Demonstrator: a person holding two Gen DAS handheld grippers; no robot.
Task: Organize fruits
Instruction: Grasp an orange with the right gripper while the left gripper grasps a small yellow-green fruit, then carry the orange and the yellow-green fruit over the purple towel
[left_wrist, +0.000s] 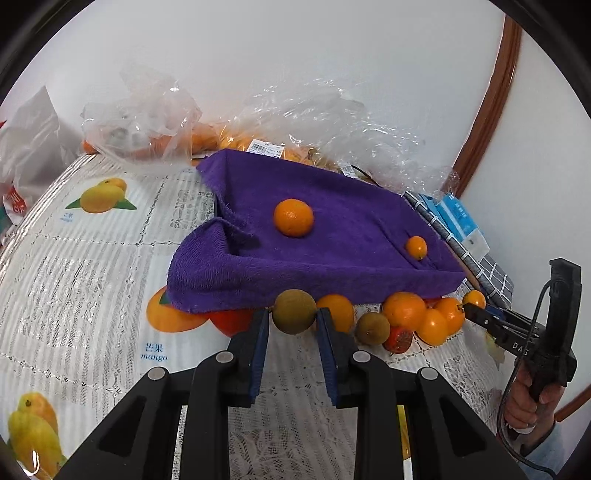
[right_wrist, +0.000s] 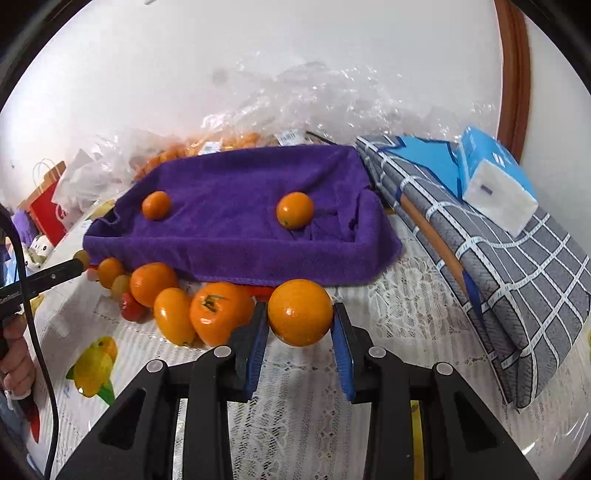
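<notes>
Black two-finger left gripper (left_wrist: 294, 320), blue pads clamped on either side of a round greenish-brown fruit (left_wrist: 294, 311), fills the six o'clock edge of the left wrist view. Just past it lies a purple terry-cloth towel (left_wrist: 332, 236) draped as a shallow tray on a white lace tablecloth printed with mangoes (left_wrist: 92, 258). On the towel sit a round orange mandarin (left_wrist: 293, 217) near the centre and a small orange kumquat (left_wrist: 416, 247) toward three o'clock, well apart from one another. Along the towel's near edge, a loose row of orange citrus fruits (left_wrist: 404, 310), a second greenish-brown fruit (left_wrist: 372, 328) and a small red fruit (left_wrist: 399, 339) crowd together, touching.

From the right wrist view, the black right gripper (right_wrist: 300, 325) is closed on a large smooth orange (right_wrist: 300, 312), held just in front of the towel's near edge. At nine o'clock from it lies the same row of fruit, led by a stemmed orange persimmon-like fruit (right_wrist: 221, 316). At three o'clock, a grey checked folded cushion (right_wrist: 517, 295) carries a blue-and-white tissue pack (right_wrist: 496, 177). Crumpled clear plastic bags (right_wrist: 332, 99) holding more orange fruit pile up against the white wall at twelve o'clock. A person's hand (left_wrist: 532, 402) grips the right tool's handle at four o'clock in the left wrist view.
</notes>
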